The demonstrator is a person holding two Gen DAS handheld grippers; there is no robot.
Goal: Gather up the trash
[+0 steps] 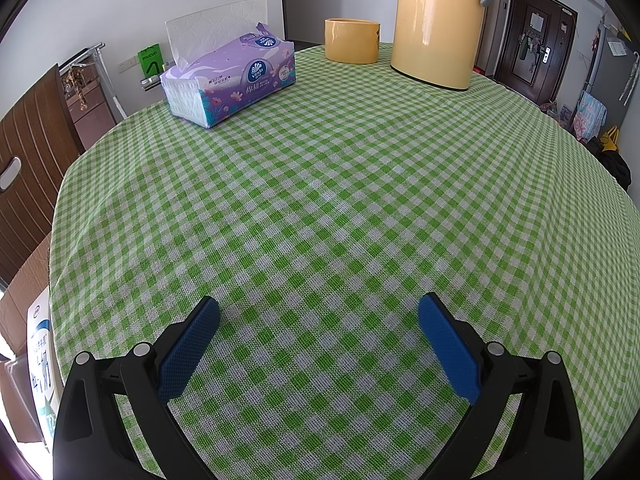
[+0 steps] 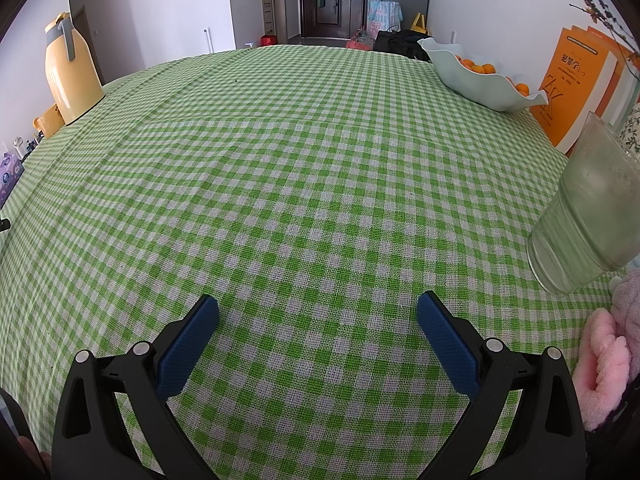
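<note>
No trash shows on the green checked tabletop (image 1: 340,184) in either view, so neither the left gripper (image 1: 318,316) nor the right gripper (image 2: 317,314), both with fingers spread wide and empty, is nearer to any.

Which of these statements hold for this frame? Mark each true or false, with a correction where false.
1. The left gripper is open and empty. True.
2. The right gripper is shut on a tissue. False: it is open and holds nothing.
3. A sheet sticks up from the tissue pack. True.
4. The bowl holds apples. False: it holds oranges.
5. The yellow thermos lies on its side. False: it stands upright.
</note>
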